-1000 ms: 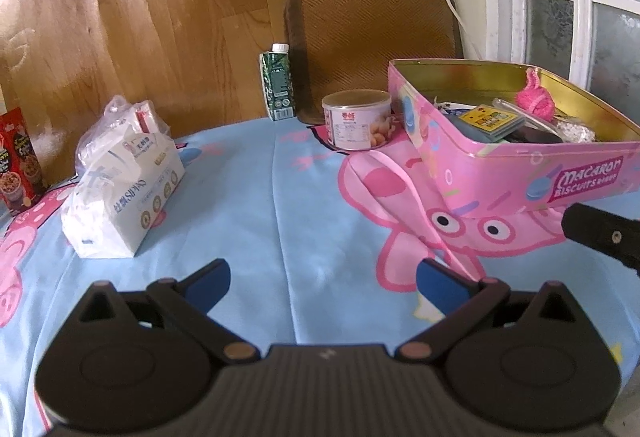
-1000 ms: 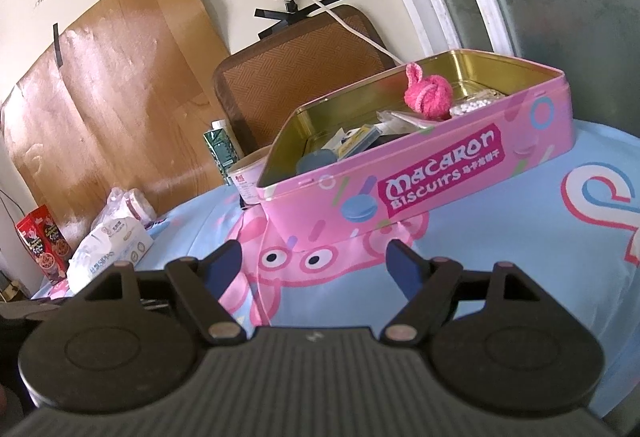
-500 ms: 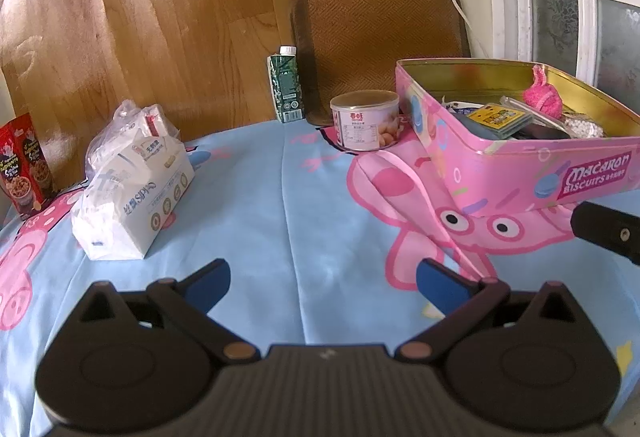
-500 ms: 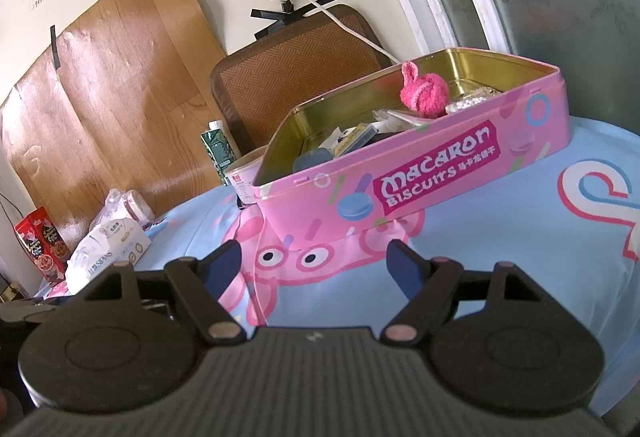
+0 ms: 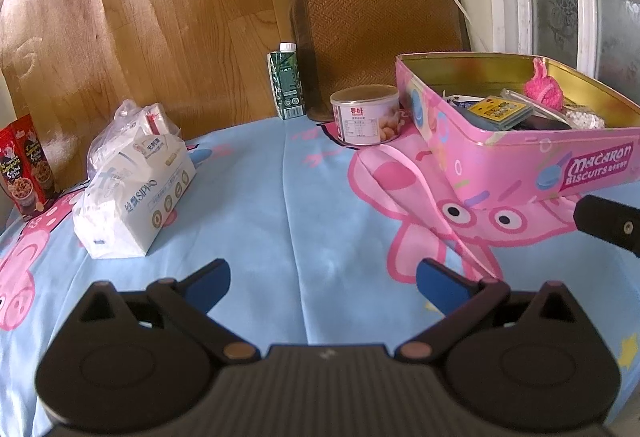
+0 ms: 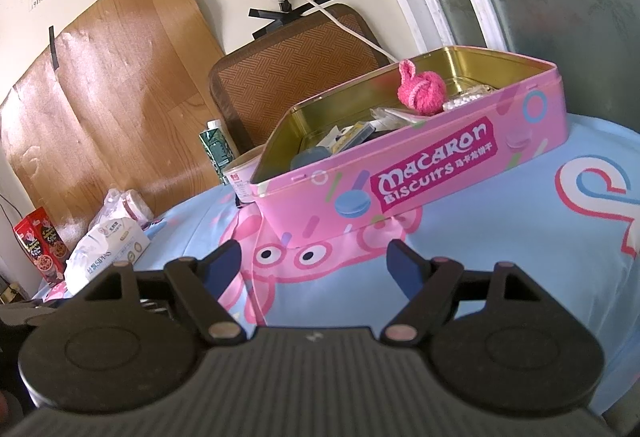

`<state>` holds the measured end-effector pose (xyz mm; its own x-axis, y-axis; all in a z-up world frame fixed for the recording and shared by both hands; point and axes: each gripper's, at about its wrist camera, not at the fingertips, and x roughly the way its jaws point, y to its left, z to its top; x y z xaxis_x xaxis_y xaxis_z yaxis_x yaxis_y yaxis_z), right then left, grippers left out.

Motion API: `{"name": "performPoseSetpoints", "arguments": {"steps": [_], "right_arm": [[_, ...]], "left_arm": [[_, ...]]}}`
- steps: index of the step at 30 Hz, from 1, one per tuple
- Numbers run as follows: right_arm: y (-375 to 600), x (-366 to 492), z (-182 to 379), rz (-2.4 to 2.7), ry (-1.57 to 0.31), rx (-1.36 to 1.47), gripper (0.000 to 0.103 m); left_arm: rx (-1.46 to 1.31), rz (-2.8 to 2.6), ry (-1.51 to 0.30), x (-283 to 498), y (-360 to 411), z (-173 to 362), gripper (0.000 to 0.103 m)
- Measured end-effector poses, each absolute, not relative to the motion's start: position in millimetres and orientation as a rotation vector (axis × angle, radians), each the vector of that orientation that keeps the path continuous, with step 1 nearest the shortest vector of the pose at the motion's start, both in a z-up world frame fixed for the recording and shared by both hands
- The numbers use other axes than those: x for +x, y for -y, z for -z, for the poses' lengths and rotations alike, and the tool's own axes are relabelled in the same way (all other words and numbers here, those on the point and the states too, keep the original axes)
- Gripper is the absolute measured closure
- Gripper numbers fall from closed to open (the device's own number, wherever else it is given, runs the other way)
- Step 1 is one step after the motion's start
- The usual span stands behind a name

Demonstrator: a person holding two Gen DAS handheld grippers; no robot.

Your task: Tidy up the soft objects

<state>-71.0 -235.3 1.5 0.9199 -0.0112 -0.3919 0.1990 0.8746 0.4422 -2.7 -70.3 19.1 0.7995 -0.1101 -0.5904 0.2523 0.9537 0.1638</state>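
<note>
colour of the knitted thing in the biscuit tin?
Bright pink knitted yarn piece, inside the pink tin. Clearest in the right wrist view.

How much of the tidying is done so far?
One soft thing, the pink yarn toy, already sits in the tin with some cards and beads. Nothing is in hand: the left tool and right tool are both open and empty above the tablecloth. The tissue pack and the bag behind it are still out, so most of it looks left.
</note>
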Motion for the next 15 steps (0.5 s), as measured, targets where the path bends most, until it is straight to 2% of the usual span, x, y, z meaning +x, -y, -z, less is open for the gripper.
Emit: {"name": "performPoseSetpoints", "arguments": {"steps": [15], "right_arm": [[235.2, -71.8, 0.4, 0.114, -0.392, 0.499, 0.021]], "left_arm": [[0.257, 0.211, -0.629, -2.9, 71.7, -15.7, 0.000]]}}
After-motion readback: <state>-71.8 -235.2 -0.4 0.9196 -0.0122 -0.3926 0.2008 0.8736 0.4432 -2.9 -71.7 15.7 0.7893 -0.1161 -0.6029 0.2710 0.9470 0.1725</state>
